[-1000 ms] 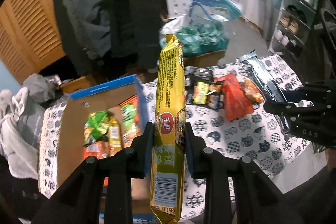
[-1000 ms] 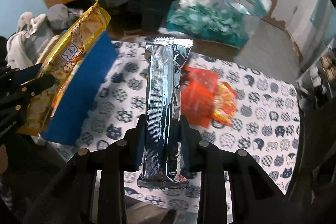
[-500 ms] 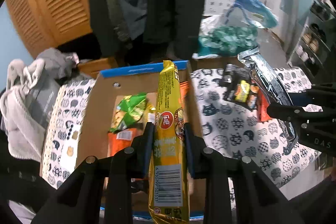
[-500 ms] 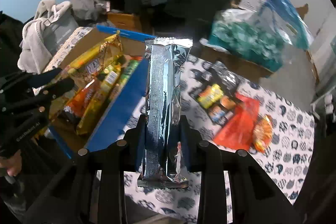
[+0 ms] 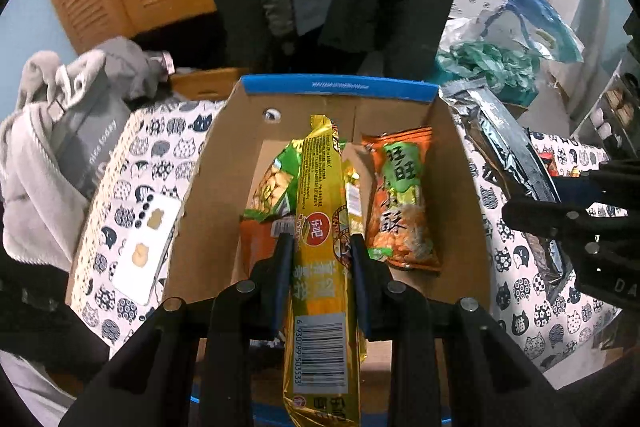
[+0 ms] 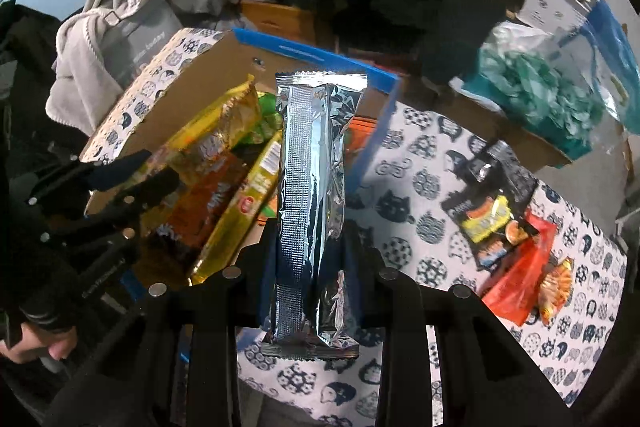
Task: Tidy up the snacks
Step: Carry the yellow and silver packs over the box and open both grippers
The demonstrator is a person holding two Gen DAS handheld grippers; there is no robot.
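Placing: left gripper clamping yellow pack over box, release low; right gripper grips silver pack, hold clear.

yellow packet: bottom end cut by frame edge | orange packet: mostly hidden under yellow one | silver packet: covers box interior, print side unseen

A long yellow snack pack is standing upright over the cardboard box — a silver foil pack is standing upright beside it.
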